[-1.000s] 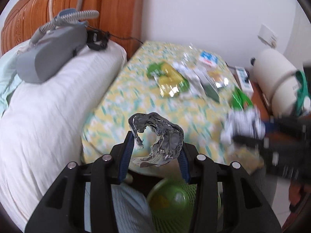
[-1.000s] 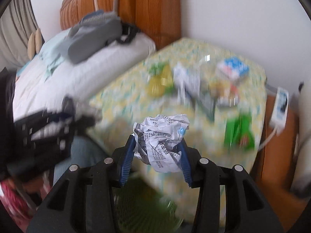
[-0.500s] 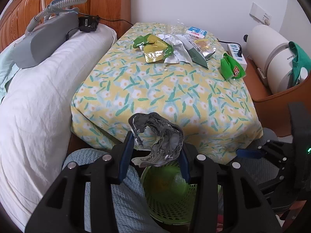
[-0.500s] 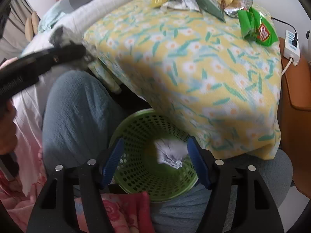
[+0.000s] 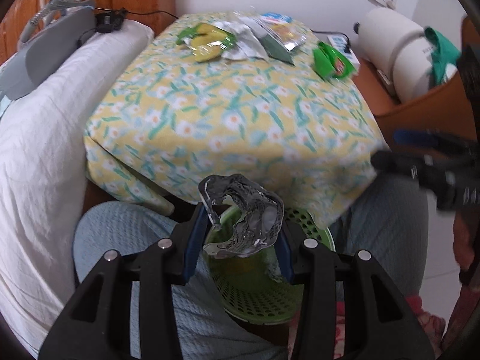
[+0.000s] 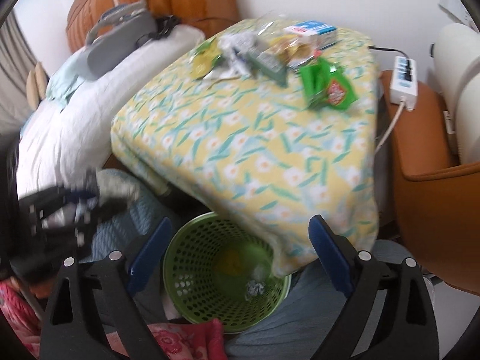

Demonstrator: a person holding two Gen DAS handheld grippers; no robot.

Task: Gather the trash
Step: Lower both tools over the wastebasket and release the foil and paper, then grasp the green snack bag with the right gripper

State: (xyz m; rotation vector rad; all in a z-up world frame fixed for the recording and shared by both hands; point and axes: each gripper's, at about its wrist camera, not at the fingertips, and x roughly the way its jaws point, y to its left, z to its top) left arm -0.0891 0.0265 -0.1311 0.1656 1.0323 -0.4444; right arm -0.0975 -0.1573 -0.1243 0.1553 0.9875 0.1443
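My left gripper (image 5: 240,228) is shut on a crumpled silver foil wrapper (image 5: 246,210) and holds it just above the green mesh basket (image 5: 264,300). My right gripper (image 6: 240,222) hangs over the same basket (image 6: 180,252); its jaws are opening with nothing between them. A crumpled printed paper ball (image 6: 255,288) lies at the bottom of the basket. More trash sits at the far end of the floral-cloth table (image 6: 240,138): a green snack packet (image 6: 330,87) and a pile of wrappers (image 6: 264,51).
The basket stands on the floor between a person's knees in light blue trousers (image 5: 120,240). A white duvet (image 5: 45,120) with a grey device (image 5: 54,54) lies left of the table. A brown seat (image 6: 435,150) holds a power strip (image 6: 403,75) on the right.
My right gripper swung from the table to the basket, opened, and the paper ball dropped in. My left gripper moved down over the basket, still gripping the foil wrapper.
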